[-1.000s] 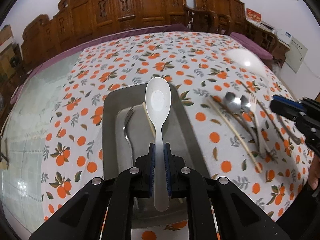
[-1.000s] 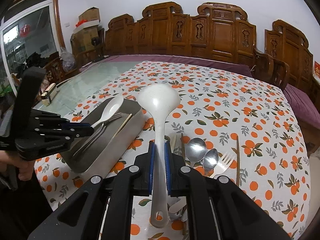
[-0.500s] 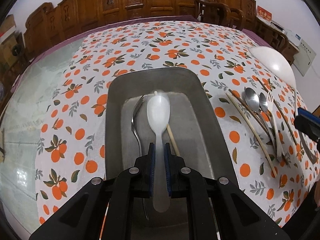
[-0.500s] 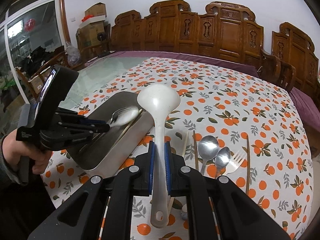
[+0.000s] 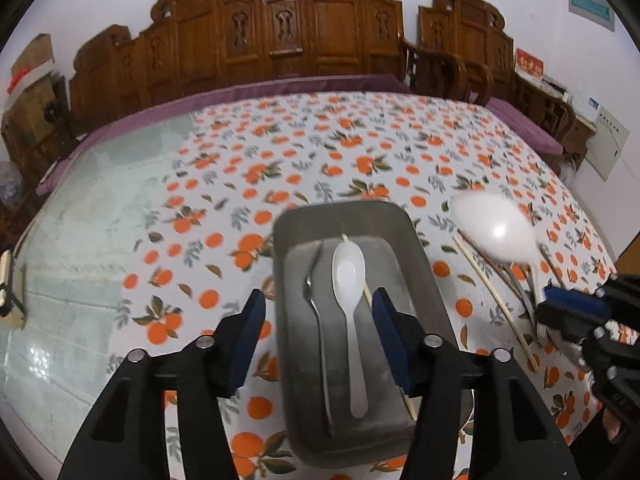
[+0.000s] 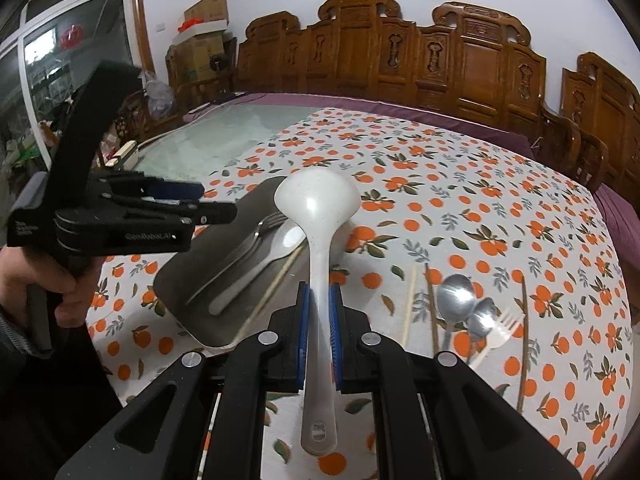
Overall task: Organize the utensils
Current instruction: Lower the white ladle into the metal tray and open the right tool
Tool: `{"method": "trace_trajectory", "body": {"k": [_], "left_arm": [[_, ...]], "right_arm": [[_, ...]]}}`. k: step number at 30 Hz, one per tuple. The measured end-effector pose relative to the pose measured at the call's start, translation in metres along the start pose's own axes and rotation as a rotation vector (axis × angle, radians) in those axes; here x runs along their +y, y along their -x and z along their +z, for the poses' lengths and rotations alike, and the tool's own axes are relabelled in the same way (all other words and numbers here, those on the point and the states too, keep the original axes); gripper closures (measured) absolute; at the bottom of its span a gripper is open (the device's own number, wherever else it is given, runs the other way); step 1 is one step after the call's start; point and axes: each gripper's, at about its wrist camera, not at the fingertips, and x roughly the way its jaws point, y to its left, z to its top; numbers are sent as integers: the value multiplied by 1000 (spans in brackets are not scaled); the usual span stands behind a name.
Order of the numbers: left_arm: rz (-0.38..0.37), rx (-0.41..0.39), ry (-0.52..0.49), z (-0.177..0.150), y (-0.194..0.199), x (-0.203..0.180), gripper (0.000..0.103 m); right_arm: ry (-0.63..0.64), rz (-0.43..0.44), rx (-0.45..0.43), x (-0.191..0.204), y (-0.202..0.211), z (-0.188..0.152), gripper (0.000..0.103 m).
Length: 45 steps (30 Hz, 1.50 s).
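A grey metal tray (image 5: 424, 264) holds a white spoon (image 5: 350, 276), a metal fork (image 5: 314, 312) and a chopstick (image 5: 368, 294). My left gripper (image 5: 318, 300) is open and empty above the tray, its jaws on either side of the spoon. My right gripper (image 6: 318, 300) is shut on the handle of a white ladle (image 6: 316, 204), held above the tray's right edge (image 6: 256, 320). The ladle bowl also shows in the left wrist view (image 5: 494, 228). The left gripper shows at the left of the right wrist view (image 6: 208, 204).
Loose on the orange-print cloth right of the tray lie two metal spoons (image 6: 454, 292), a white fork (image 6: 502, 326) and several chopsticks (image 6: 410, 304). Bare glass tabletop (image 5: 92, 216) lies to the left. Carved wooden chairs (image 6: 440, 64) line the far edge.
My left gripper lowered the white spoon into the tray, opened and let it go, then pulled back. My right gripper moved the ladle a little toward the tray.
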Motion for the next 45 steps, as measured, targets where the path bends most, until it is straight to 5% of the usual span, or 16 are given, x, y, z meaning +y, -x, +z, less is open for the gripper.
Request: {"method": "trace_trajectory", "body": {"k": [10,36,45], "left_arm": [[42,-78,38,5,25,29,13],[34,-139,104,10,48,61,13],[36,-132,103,9,46,61,13]], "right_arm": [[-13,12,32,23,-24,13,92],[-231,62,117,39,-110,37,92],[-230,128,87,37,-107,36,89]]}}
